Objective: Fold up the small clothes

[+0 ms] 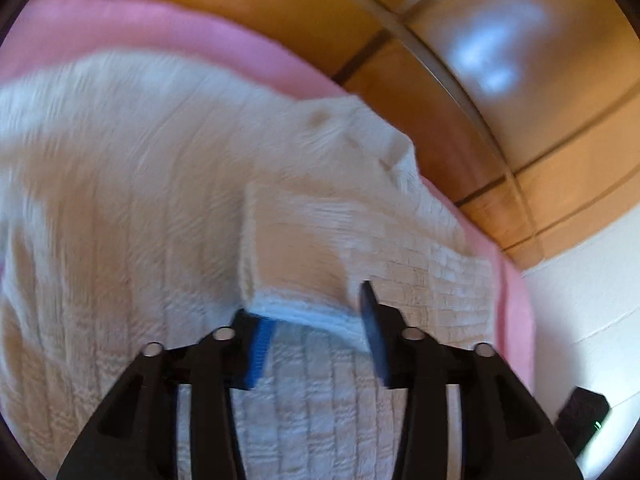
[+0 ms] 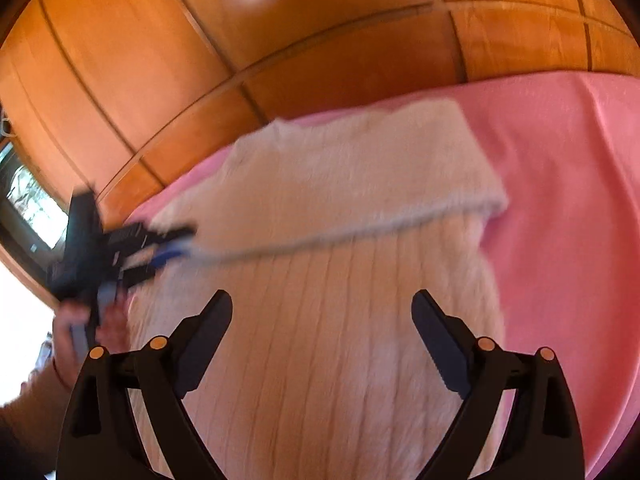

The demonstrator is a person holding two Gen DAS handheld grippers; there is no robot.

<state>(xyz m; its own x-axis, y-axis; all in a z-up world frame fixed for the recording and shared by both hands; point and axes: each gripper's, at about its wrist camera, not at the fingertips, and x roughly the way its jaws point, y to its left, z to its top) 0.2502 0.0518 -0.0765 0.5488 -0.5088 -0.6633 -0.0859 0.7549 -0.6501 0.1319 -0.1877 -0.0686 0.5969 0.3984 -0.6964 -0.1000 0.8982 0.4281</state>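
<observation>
A white cable-knit sweater (image 1: 120,200) lies spread on a pink cloth (image 1: 120,28). One sleeve (image 1: 320,240) is folded across its body. My left gripper (image 1: 314,340) is shut on the sleeve's cuff (image 1: 304,312), which fills the gap between the blue-padded fingers (image 1: 258,350). In the right wrist view that left gripper (image 2: 168,248) holds the sleeve (image 2: 360,168) raised and drawn over the sweater (image 2: 320,360). My right gripper (image 2: 322,300) hangs open above the sweater's body, with nothing between its fingers.
Wooden wall panels (image 2: 200,40) stand right behind the pink cloth (image 2: 560,200). A person's hand (image 2: 72,332) holds the left gripper at the left edge. A small black device (image 1: 580,416) lies on a white surface to the right of the cloth.
</observation>
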